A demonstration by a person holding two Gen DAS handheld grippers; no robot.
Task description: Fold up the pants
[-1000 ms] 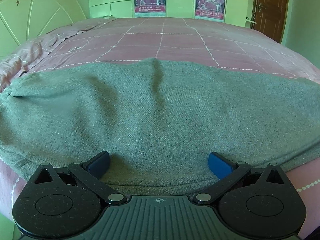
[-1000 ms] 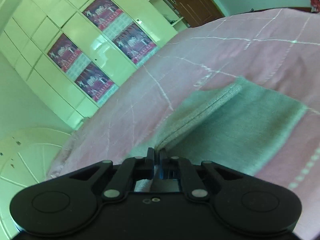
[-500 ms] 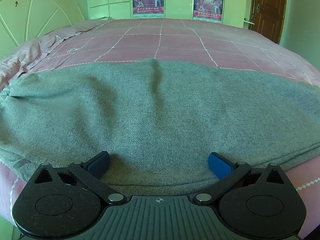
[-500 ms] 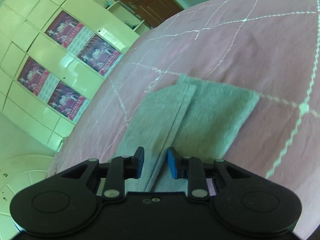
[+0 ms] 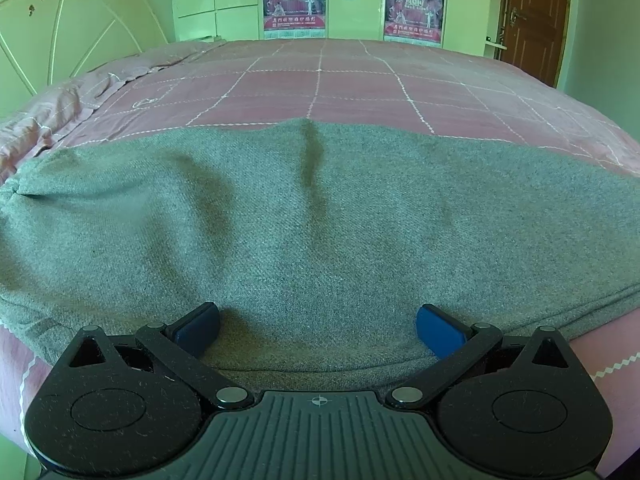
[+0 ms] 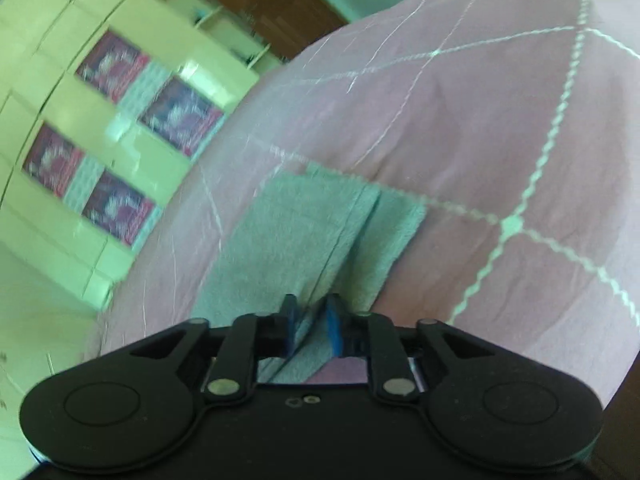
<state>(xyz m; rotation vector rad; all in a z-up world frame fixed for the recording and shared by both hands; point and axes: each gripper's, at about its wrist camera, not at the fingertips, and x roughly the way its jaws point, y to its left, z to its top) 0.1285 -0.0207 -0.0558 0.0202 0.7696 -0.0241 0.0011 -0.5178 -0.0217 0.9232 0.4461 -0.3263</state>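
Grey pants (image 5: 320, 232) lie spread across the near part of a pink checked bed (image 5: 320, 80). My left gripper (image 5: 318, 330) is open wide, its blue pads resting over the near edge of the cloth, holding nothing. In the right wrist view the leg end of the pants (image 6: 312, 236) lies flat on the bed, one layer laid over another. My right gripper (image 6: 312, 322) is open by a narrow gap just above the near end of that leg, and holds nothing.
A white headboard (image 5: 60, 40) stands at the left. Green cupboards with red posters (image 5: 294, 0) line the far wall. A brown door (image 5: 532, 20) is at the far right. The bed's edge curves down at the right (image 6: 600, 280).
My right gripper was shut on the pants leg, then opened and let it drop flat; it has drawn back and tilted. My left gripper has stayed open over the cloth edge.
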